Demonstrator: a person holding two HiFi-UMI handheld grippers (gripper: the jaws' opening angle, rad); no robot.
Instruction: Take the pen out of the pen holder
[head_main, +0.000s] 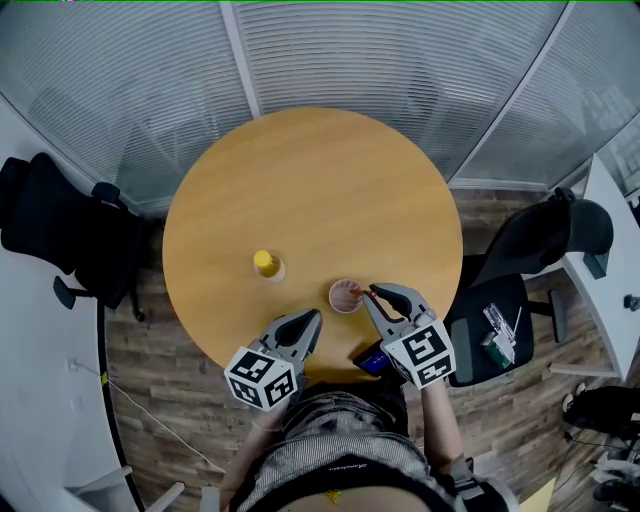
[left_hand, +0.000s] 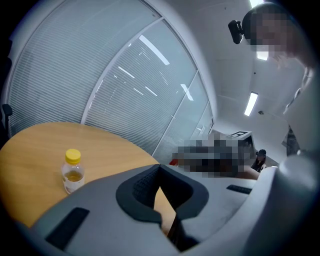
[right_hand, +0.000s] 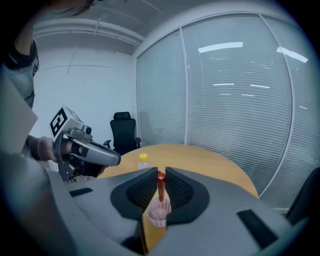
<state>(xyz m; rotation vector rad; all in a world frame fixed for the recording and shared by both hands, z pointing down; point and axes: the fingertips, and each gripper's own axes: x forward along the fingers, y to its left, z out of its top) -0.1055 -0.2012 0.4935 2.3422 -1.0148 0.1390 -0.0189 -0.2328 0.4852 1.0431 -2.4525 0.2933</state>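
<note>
Pinching the thin red plastic pen (right_hand: 160, 187) near its top, the right gripper (right_hand: 160, 173) has both jaws pressed on it. The pen looks light, stiff and a bit slippery, so the top is a good place to hold. It stands in the small pink pen holder (right_hand: 158, 216) on the round wooden table (right_hand: 210, 162). Farther off, the left gripper (left_hand: 160, 167) is closed and empty.
</note>
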